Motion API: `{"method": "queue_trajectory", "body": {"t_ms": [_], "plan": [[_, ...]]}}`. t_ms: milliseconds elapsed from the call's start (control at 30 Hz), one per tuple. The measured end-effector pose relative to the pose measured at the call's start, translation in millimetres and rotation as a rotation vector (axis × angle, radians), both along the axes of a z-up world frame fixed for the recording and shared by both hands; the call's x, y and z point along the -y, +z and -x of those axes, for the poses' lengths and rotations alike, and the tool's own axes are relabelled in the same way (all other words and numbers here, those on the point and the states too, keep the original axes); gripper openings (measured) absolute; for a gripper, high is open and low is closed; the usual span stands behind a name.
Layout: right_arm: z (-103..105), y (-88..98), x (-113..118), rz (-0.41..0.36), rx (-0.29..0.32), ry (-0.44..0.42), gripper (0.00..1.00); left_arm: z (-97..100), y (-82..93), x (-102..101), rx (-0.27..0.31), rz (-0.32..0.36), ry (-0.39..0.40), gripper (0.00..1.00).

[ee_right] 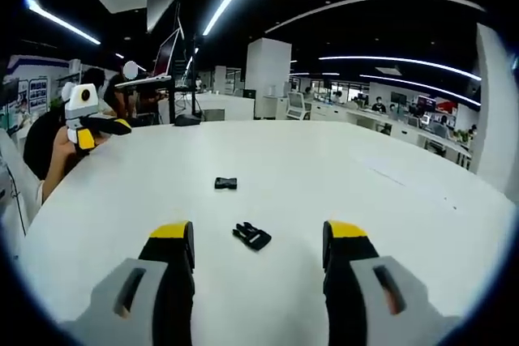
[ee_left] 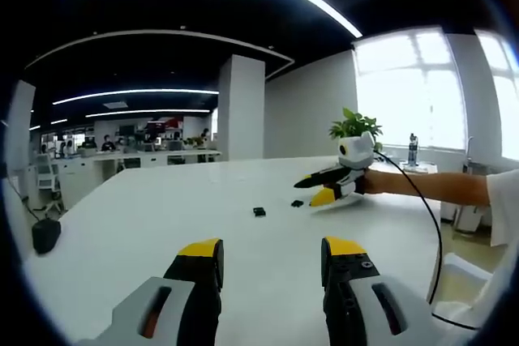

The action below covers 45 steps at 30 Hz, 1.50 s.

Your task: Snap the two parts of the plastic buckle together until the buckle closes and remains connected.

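Note:
Two small black buckle parts lie apart on the white table (ee_right: 389, 200). The pronged part (ee_right: 252, 236) (ee_left: 297, 202) rests just ahead of my right gripper (ee_right: 258, 258), in line with the gap between its wide-open yellow-tipped jaws. The socket part (ee_right: 226, 183) (ee_left: 259, 211) lies farther out, towards the table's middle. My left gripper (ee_left: 273, 258) hovers open over the table, well short of both parts, holding nothing. In the left gripper view the right gripper (ee_left: 313, 190) reaches in from the right on a person's arm. In the right gripper view the left gripper (ee_right: 107, 130) appears at the far left.
A dark rounded object (ee_left: 45, 235) with a cable sits at the table's left edge. A potted plant (ee_left: 354, 125) and a bottle (ee_left: 413, 150) stand by the window. A monitor stand (ee_right: 174, 70) rises beyond the table's far end. Office desks with people fill the background.

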State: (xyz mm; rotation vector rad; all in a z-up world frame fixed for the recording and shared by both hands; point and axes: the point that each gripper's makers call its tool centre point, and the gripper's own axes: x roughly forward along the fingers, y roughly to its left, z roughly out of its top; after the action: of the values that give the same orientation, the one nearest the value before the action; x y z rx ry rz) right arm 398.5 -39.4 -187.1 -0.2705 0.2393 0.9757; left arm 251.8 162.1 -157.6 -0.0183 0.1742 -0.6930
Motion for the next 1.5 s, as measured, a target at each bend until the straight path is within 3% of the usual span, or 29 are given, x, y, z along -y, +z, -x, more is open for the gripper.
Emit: {"method": "queue_trajectory", "body": {"t_ms": [800, 1500], "plan": [[4, -6.0, -7, 0.013, -0.049, 0.032, 0.58, -28.5, 8.8, 12, -0.015, -0.048, -0.042, 0.48], [2, -12.8, -11, 0.038, -0.079, 0.051, 0.55, -56.2, 1.3, 37, -0.07, -0.052, -0.095, 0.48]]}}
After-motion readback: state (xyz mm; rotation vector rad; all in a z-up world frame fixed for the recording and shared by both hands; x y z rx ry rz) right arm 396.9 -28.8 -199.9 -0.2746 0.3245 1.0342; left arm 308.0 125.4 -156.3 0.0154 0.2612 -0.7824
